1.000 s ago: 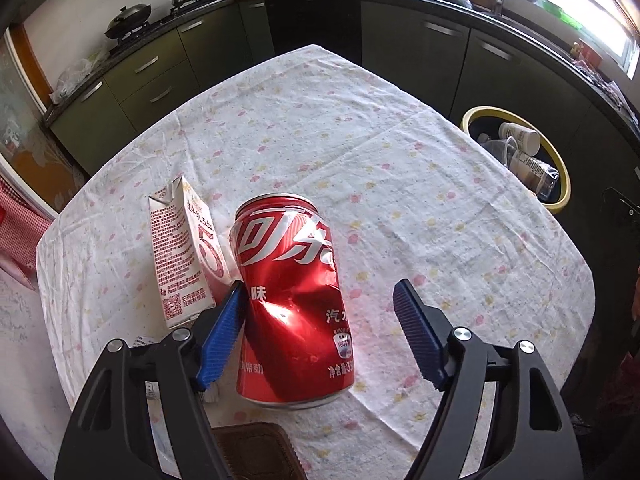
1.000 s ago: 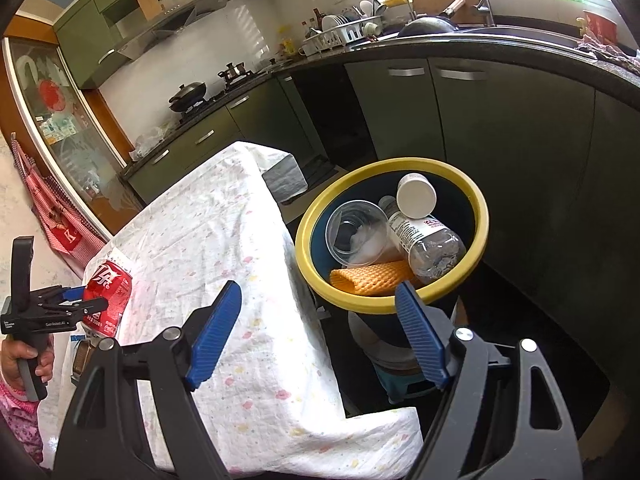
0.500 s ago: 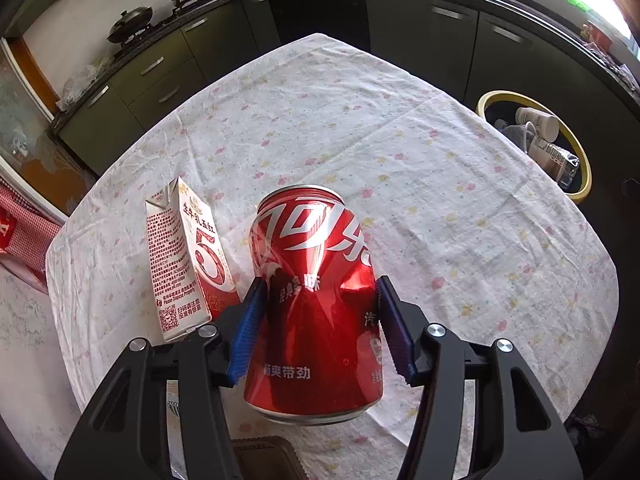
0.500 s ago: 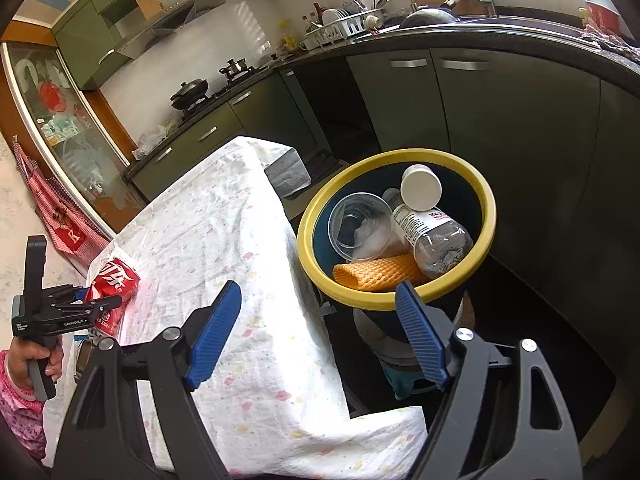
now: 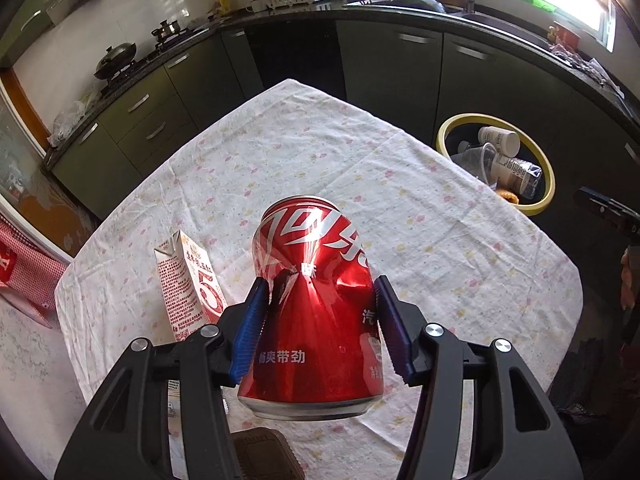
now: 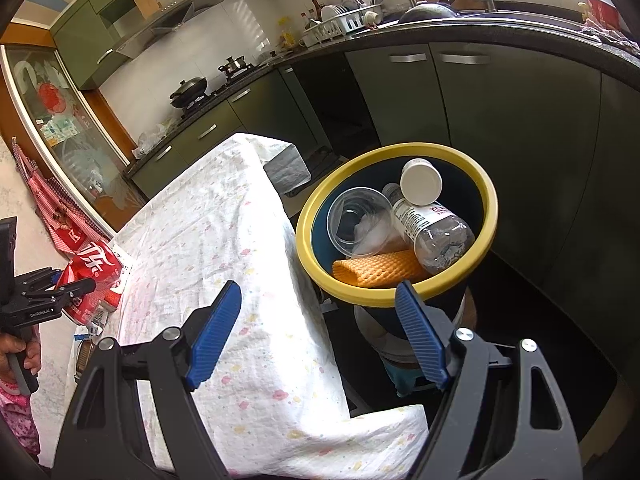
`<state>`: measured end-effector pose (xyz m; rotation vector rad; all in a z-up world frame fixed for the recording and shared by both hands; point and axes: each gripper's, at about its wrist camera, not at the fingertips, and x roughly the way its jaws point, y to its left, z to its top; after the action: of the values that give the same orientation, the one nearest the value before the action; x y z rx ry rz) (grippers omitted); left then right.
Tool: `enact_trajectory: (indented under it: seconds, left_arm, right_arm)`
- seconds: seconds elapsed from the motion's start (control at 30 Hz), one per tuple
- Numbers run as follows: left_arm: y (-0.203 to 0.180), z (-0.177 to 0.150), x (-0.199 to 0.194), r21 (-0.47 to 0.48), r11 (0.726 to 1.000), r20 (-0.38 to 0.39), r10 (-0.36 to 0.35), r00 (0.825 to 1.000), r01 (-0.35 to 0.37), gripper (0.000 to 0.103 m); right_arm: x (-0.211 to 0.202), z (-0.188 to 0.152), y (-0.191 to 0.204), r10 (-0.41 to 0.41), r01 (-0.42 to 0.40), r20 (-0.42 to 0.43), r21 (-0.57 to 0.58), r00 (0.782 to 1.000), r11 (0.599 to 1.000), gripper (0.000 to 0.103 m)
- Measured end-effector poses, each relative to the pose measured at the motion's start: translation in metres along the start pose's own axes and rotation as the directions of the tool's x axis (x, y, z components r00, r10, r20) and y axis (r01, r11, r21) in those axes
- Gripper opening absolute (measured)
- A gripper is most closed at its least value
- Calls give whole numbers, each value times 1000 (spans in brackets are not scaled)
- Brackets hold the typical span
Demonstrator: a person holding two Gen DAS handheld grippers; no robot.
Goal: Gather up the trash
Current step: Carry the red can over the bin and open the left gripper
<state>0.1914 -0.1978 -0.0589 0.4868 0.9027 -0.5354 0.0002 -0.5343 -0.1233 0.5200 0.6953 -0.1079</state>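
Observation:
My left gripper (image 5: 318,326) is shut on a dented red cola can (image 5: 316,304) and holds it lifted above the table (image 5: 460,240). The can also shows at the far left of the right wrist view (image 6: 90,280), held in the left gripper (image 6: 76,288). A white and red milk carton (image 5: 188,284) stands on the table left of the can. The yellow-rimmed trash bin (image 5: 444,130) stands beyond the table's right edge. My right gripper (image 6: 320,332) is open and empty, hovering over the table's edge beside the bin (image 6: 400,296).
The bin holds a plastic bottle (image 6: 428,224), a clear cup (image 6: 356,220) and an orange foam net (image 6: 380,270). A dark brown object (image 5: 264,454) lies on the table under the left gripper. Dark kitchen cabinets (image 5: 384,64) curve around behind the table.
The left gripper closed on the can and lifted it off the table. The right gripper stayed open near the bin, shifting only slightly.

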Motion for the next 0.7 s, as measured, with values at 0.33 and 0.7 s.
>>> enact_trajectory:
  seconds: [0.33, 0.7]
  left_arm:
    - [-59, 52, -13, 111, 985, 64, -142, 988, 134, 54]
    - [-194, 143, 48, 270, 911, 44, -335, 941, 312, 53]
  right_arm:
    - [-19, 5, -21, -55, 53, 51, 31, 997, 998, 75]
    - [-34, 1, -80, -132, 121, 76, 140, 988, 983, 75]
